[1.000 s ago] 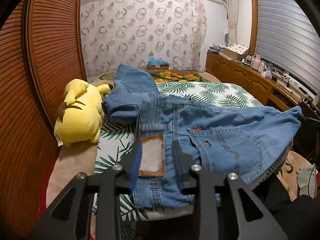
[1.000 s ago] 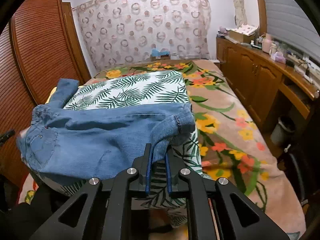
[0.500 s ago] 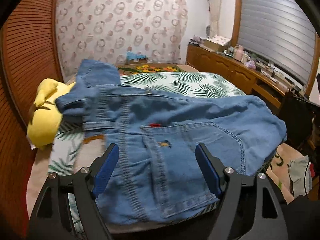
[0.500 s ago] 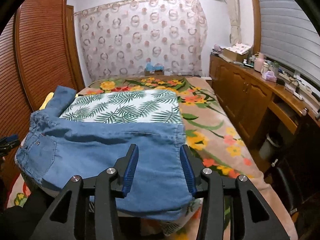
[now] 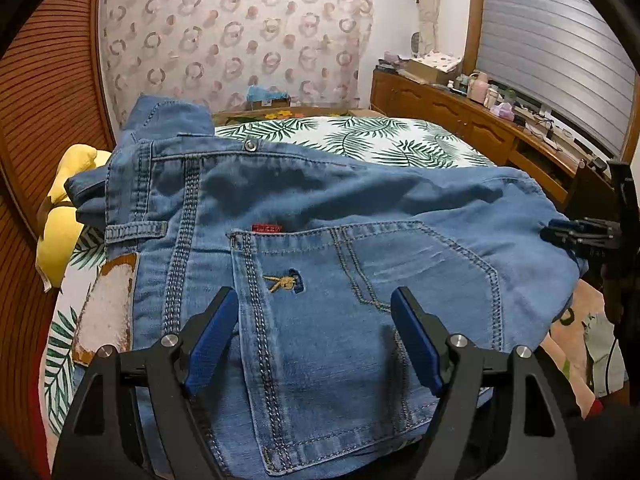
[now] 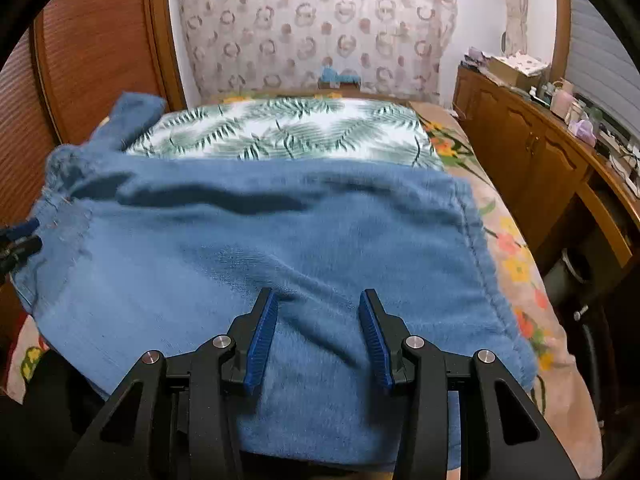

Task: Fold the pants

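Note:
Light blue denim pants (image 5: 360,216) lie folded across the near end of the bed, waistband and leather patch (image 5: 104,312) to the left. My left gripper (image 5: 315,293) hovers open over the back pocket (image 5: 360,300), with no cloth pinched between its blue pads. In the right wrist view the pants (image 6: 240,248) are blurred. My right gripper (image 6: 317,294) stands open just above the leg end, gripping nothing. The right gripper (image 5: 580,234) also shows at the pants' right edge, and the left gripper (image 6: 18,240) at their left edge.
A leaf-print sheet (image 6: 288,132) covers the bed under the pants, over a floral blanket (image 6: 516,248). A yellow plush toy (image 5: 60,220) lies at the left by the wooden wardrobe (image 5: 48,92). A cluttered wooden cabinet (image 6: 532,152) runs along the right wall.
Both grippers opened and let go of the pants, the left from the waistband, the right from the leg end. The pants dropped flat, and both grippers moved in over the denim.

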